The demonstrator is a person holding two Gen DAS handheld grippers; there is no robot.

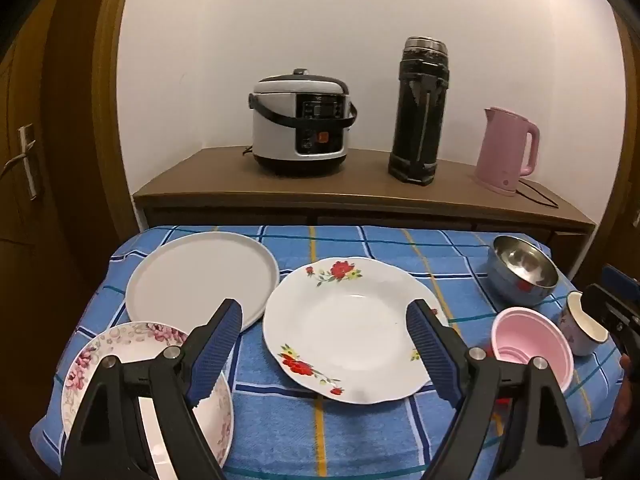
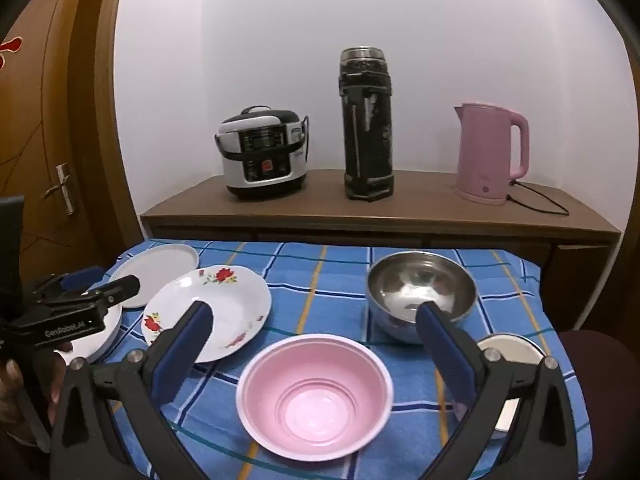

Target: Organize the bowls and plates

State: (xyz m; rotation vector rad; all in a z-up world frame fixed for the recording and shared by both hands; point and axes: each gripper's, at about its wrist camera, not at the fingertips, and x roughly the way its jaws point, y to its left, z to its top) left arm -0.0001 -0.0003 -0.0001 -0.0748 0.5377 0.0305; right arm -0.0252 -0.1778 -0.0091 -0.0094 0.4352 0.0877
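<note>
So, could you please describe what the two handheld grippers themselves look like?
Both the left gripper and the right gripper have black plastic frames with silver pivot bolts and ribbed blue pads on their fingers. The left one's side carries white "GenRobot.AI" lettering.

Blue checked tablecloth [image 2: 340, 276], plates [image 1: 344, 328], bowls [image 2: 316, 396], cup [image 1: 576, 328]

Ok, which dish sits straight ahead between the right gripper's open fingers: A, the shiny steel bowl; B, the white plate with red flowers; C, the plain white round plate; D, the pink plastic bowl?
D: the pink plastic bowl lies on the blue checked cloth between the right gripper fingers, untouched.
</note>
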